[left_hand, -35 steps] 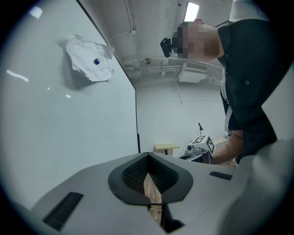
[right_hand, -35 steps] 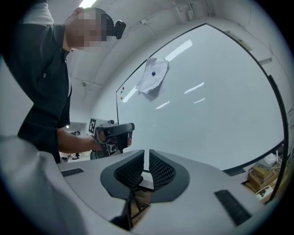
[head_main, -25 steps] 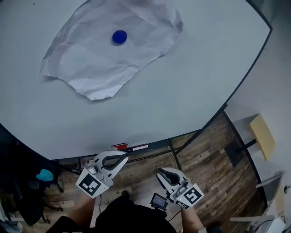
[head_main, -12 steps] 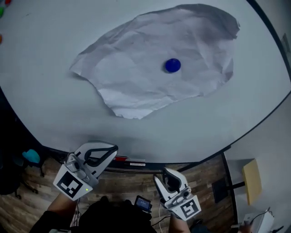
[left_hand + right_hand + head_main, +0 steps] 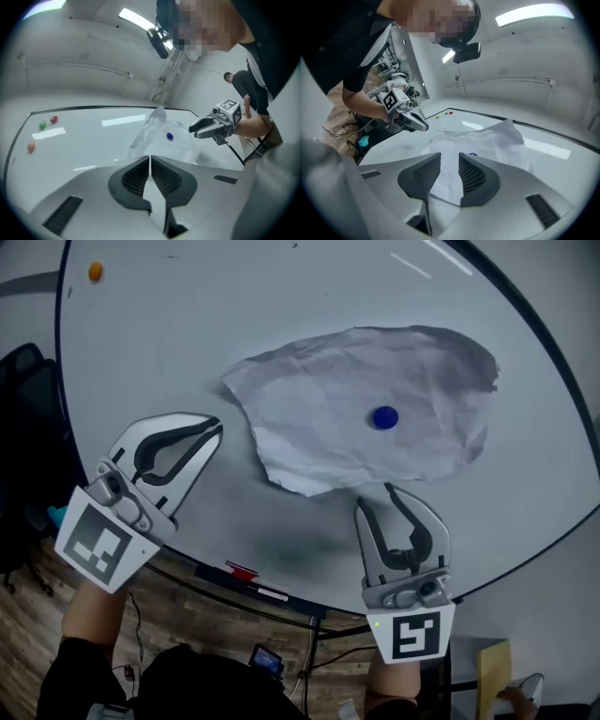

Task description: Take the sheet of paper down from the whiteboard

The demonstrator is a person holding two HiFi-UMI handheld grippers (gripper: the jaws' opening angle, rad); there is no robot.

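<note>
A crumpled white sheet of paper (image 5: 375, 409) hangs on the whiteboard (image 5: 281, 315), pinned by a blue magnet (image 5: 384, 416). My left gripper (image 5: 217, 426) is in front of the board, just left of the sheet's lower left edge, with its jaws shut and empty. The right gripper (image 5: 373, 496) sits just below the sheet's bottom edge; its jaws have lately opened and stand open with nothing between them. The left gripper view shows the sheet (image 5: 157, 133), the magnet (image 5: 169, 136) and the right gripper (image 5: 205, 127). In the right gripper view the sheet (image 5: 487, 138) lies beyond the open jaws.
An orange magnet (image 5: 95, 271) sticks at the board's upper left; red (image 5: 54, 119), green (image 5: 42, 125) and orange (image 5: 31, 146) magnets show in the left gripper view. A red marker (image 5: 242, 570) lies on the board's tray. A black chair (image 5: 23, 371) stands at the left.
Both grippers have risen from below the board's lower edge to in front of the board, close to the sheet. The right jaws went from nearly shut to open.
</note>
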